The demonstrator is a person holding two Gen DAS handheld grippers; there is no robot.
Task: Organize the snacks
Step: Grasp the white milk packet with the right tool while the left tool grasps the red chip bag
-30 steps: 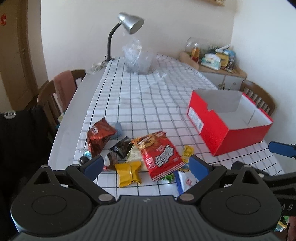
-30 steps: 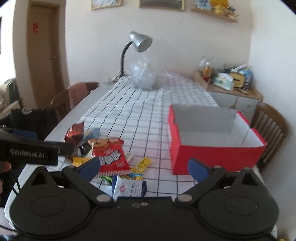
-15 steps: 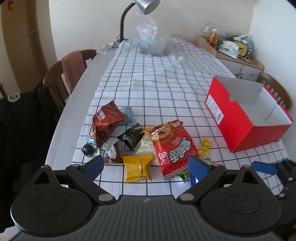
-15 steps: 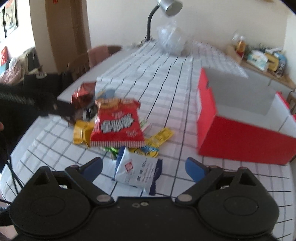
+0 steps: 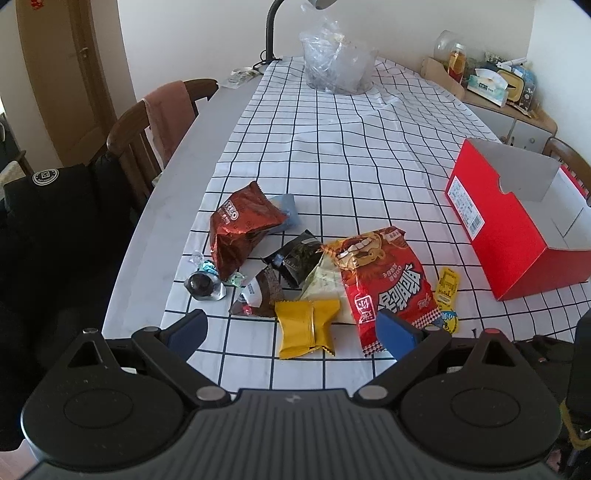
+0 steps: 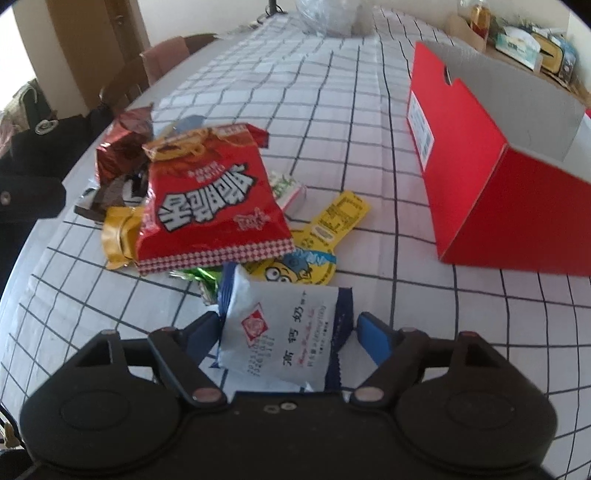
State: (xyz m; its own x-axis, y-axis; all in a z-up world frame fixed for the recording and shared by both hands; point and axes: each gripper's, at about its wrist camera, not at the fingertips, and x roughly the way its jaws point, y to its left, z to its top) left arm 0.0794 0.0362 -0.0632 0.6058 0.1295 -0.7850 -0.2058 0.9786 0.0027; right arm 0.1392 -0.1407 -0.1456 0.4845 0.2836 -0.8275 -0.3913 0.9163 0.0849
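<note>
The red box is cut off at the 3 o'clock edge, and the lamp head at 12 o'clock.

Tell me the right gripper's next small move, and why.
Probably finish closing on the white and blue packet. The right gripper has just been closing with that packet between its jaws; the left pad looks at its edge, the right one shows a gap. The open red box stands nearby to the right, apparently empty.
</note>
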